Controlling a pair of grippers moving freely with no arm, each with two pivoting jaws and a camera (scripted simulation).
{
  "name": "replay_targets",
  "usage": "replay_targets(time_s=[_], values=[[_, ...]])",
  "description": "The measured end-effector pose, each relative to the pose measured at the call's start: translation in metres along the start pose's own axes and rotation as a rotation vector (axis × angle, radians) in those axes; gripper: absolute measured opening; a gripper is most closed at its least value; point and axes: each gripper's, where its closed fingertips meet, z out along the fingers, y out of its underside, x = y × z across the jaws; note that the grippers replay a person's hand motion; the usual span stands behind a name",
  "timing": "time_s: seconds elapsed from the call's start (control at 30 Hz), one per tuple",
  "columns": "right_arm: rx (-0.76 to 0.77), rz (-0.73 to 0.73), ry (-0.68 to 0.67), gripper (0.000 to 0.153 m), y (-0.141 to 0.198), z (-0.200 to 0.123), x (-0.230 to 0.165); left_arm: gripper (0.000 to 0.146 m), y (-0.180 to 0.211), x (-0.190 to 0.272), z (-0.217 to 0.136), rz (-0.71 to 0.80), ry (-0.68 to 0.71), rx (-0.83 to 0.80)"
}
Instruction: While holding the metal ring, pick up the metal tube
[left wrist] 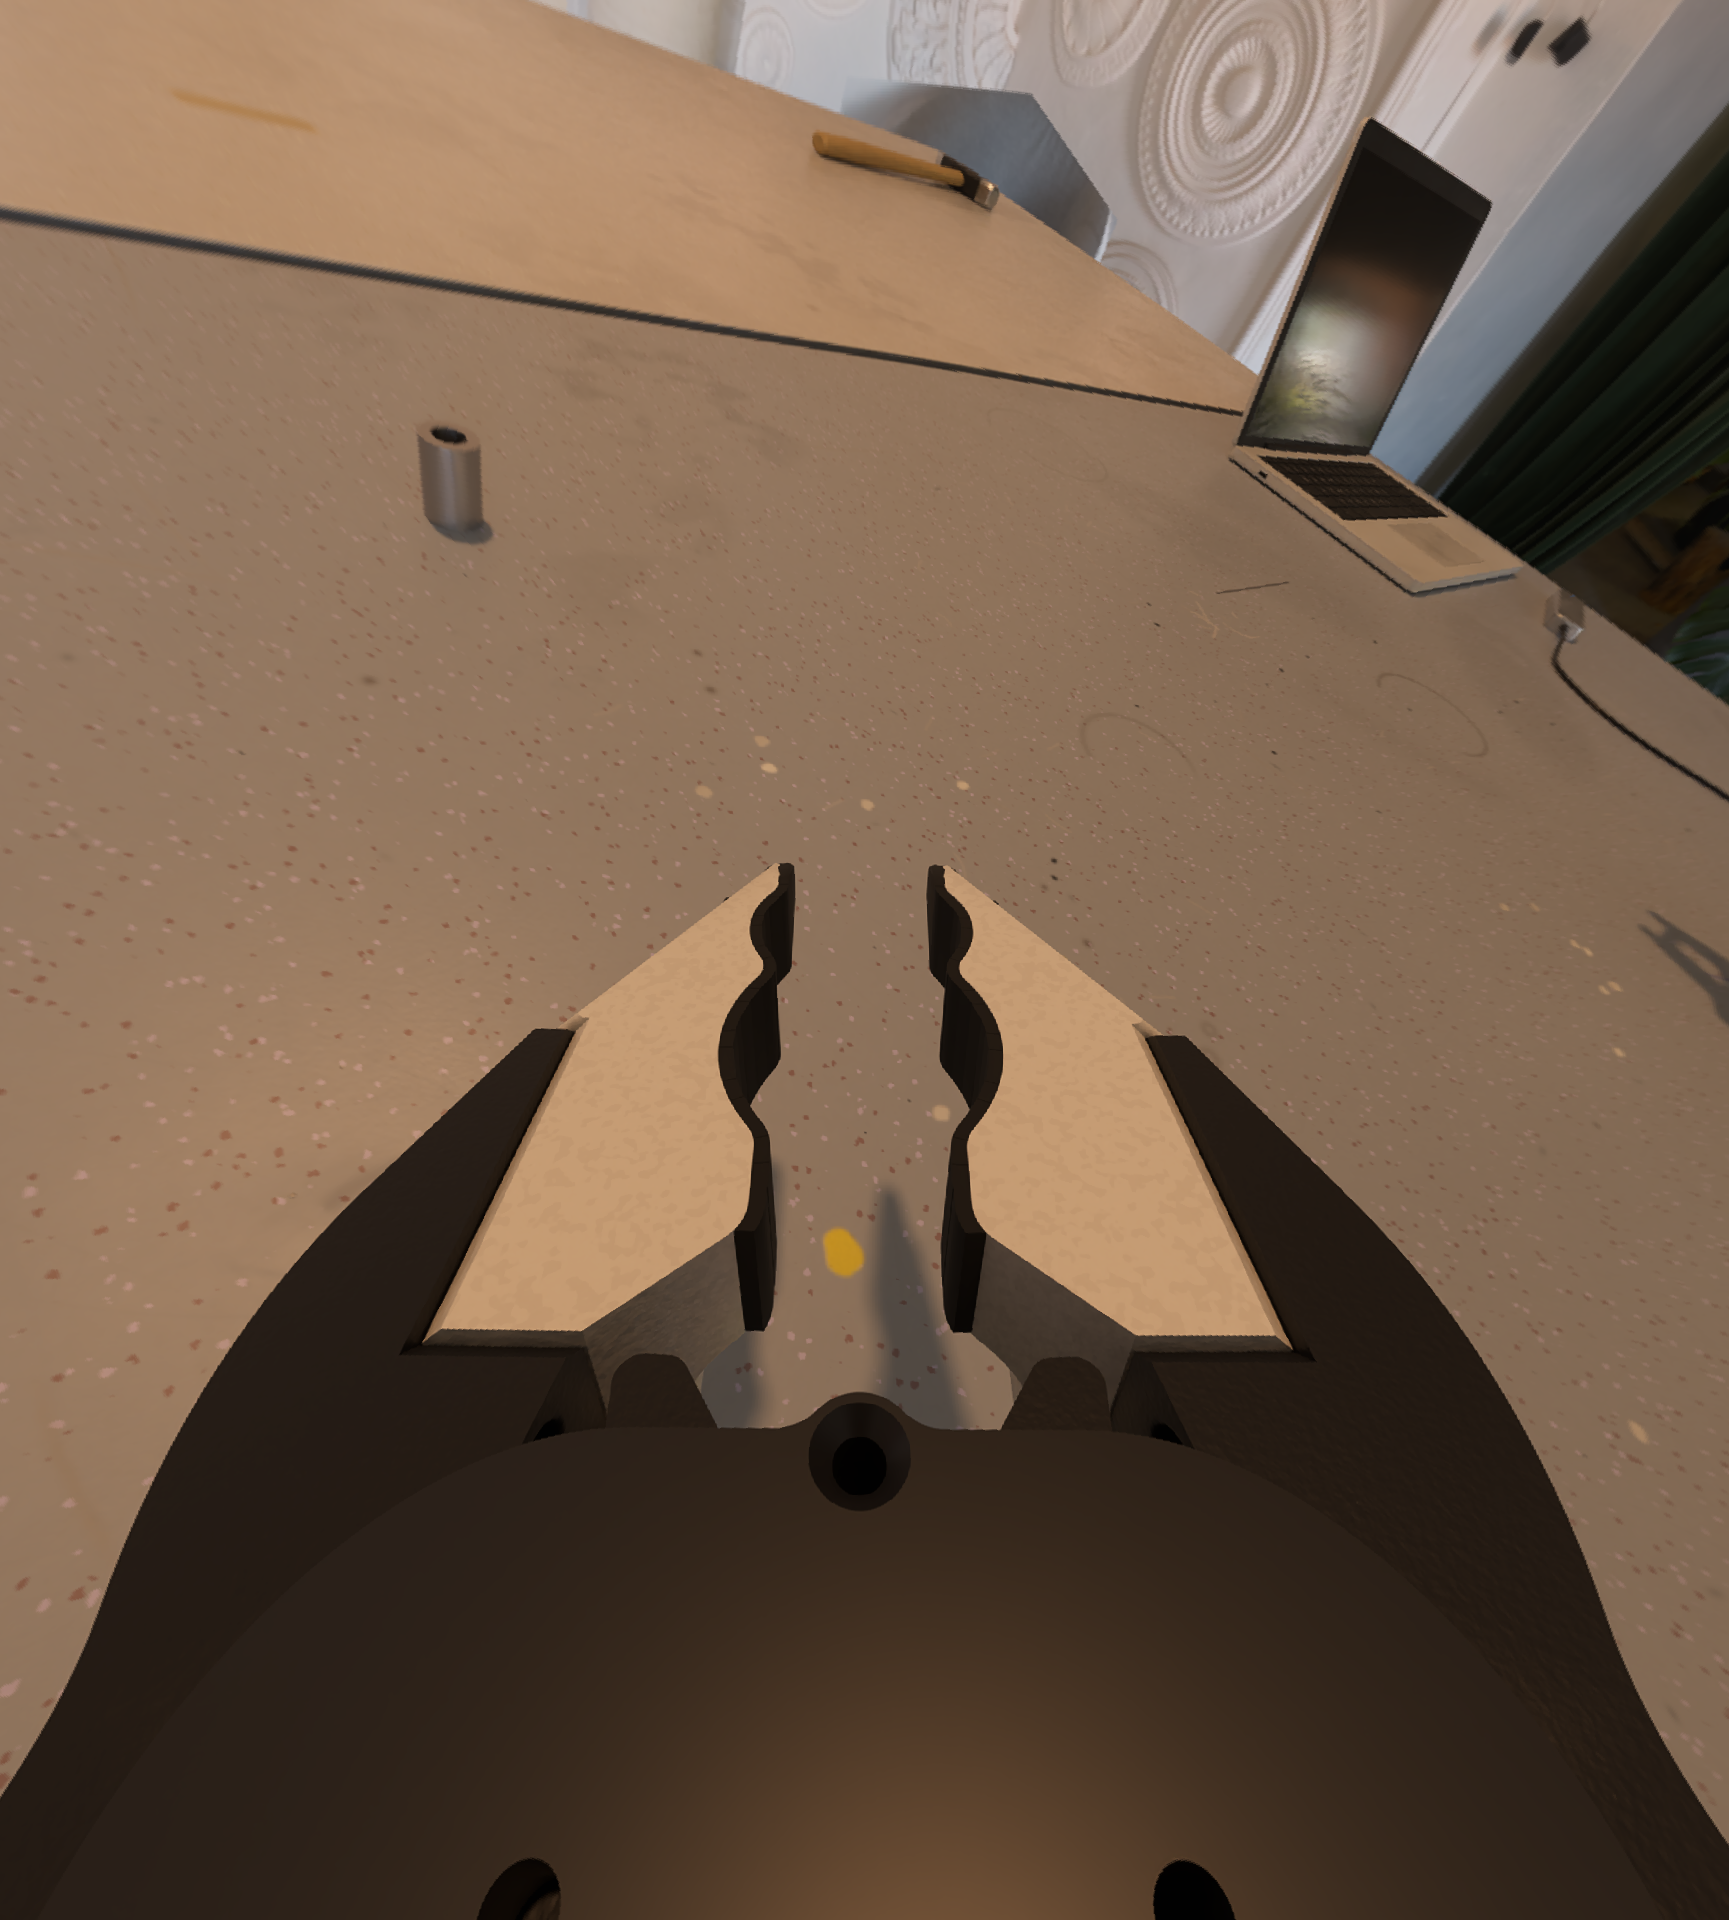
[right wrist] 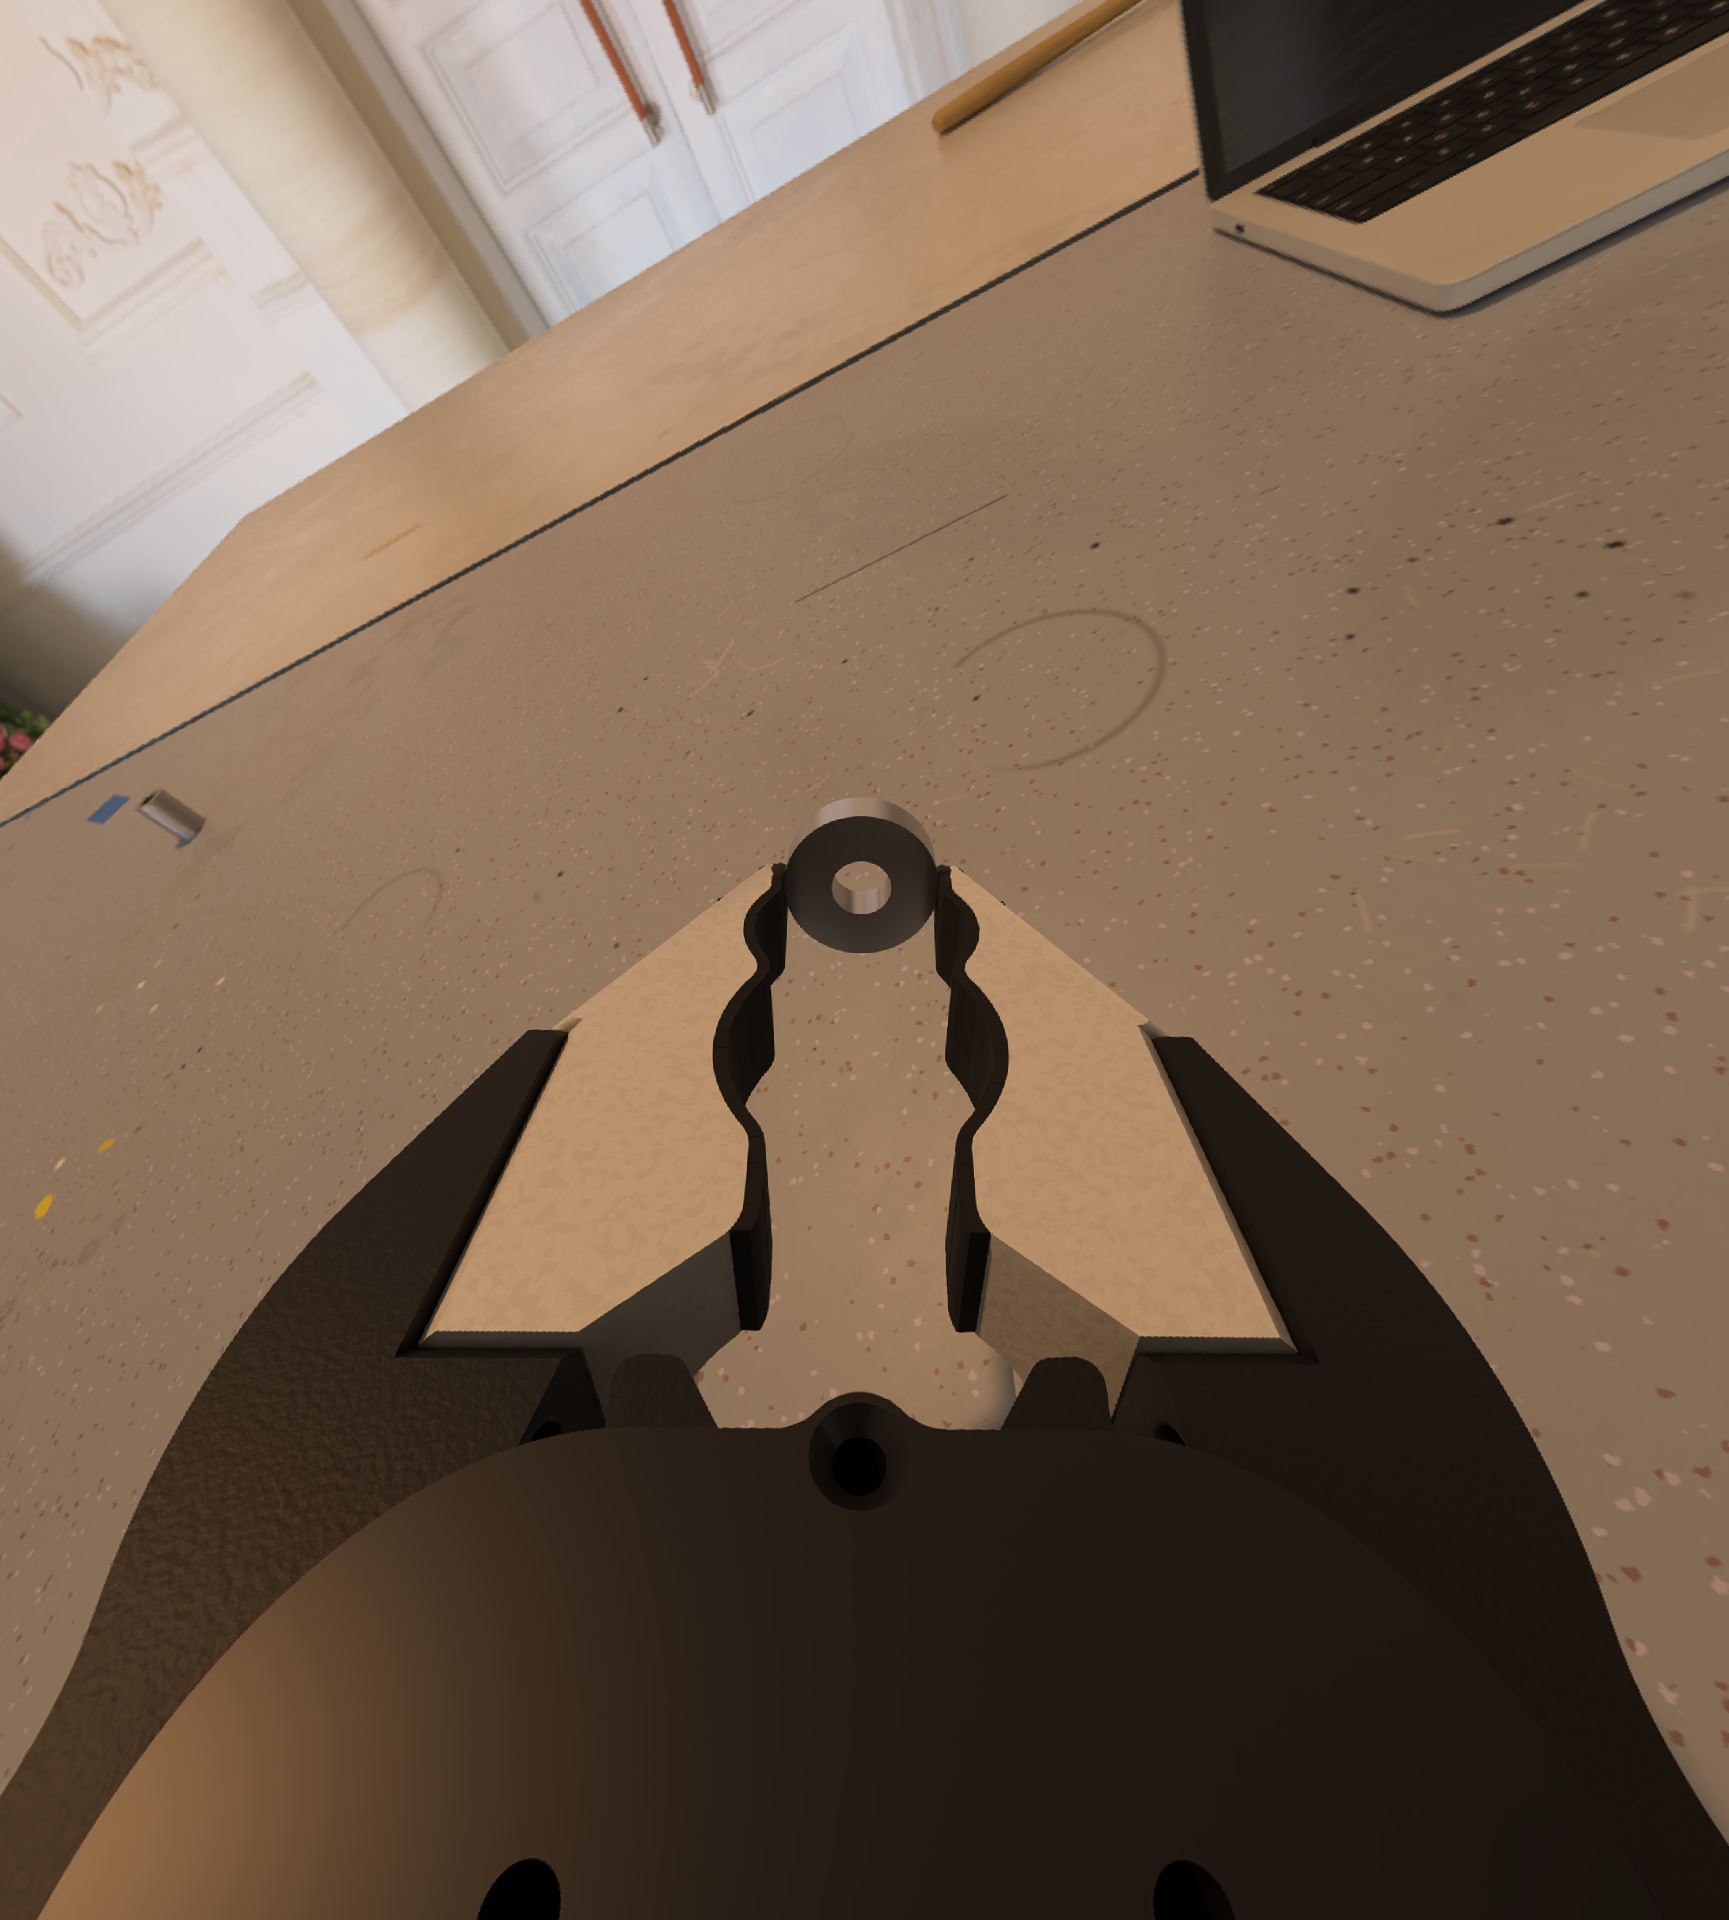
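The right gripper (right wrist: pixel 860 883) pinches the metal ring (right wrist: pixel 860 888) at its fingers' tips, so that part is done. The left gripper (left wrist: pixel 860 883) is empty (fingers a little apart). The metal tube (left wrist: pixel 451 476) stands far off, toward the table (left wrist: pixel 1047 644)'s far edge, not picked up yet.

The worktop (left wrist: pixel 943 644) is a grey-brown surface speckled with pale and reddish flecks, a few yellow paint spots and faint ring marks. A dark seam divides it from a plain tan plywood section (left wrist: pixel 548 187) beyond. A short metal tube (left wrist: pixel 451 476) stands upright on the speckled part, well apart from an open silver laptop (left wrist: pixel 1359 416) near the edge. A wooden-handled hammer (left wrist: pixel 907 166) lies on the plywood. A black cable (left wrist: pixel 1649 743) trails beside the laptop.
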Motion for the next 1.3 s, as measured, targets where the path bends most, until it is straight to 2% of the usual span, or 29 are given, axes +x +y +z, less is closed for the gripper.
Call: replay_targets(time_s=[0.1,0.3,0.53,0.7,0.97,1.3], values=[[-0.025,-0.01,-0.016,0.028,0.005,0.002,-0.005,0.025,0.002,0.001,0.002,-0.027,0.02,-0.015],[-0.03,-0.026,-0.024,0.028,0.008,0.002,-0.011,0.026,0.005,0.004,0.006,0.023,0.013,-0.03],[-0.038,-0.094,0.001,0.028,0.011,0.002,-0.013,0.027,0.003,-0.001,0.007,0.101,-0.043,-0.033],[-0.05,-0.077,-0.008,0.028,0.013,0.004,-0.014,0.027,0.006,-0.012,0.005,0.126,-0.106,-0.052],[-0.057,-0.08,-0.015,0.028,0.016,0.004,-0.018,0.027,0.006,-0.013,0.005,0.085,-0.093,-0.052],[-0.061,-0.08,-0.021,0.028,0.018,0.0,-0.021,0.027,0.01,-0.006,0.007,0.11,-0.077,-0.07]])
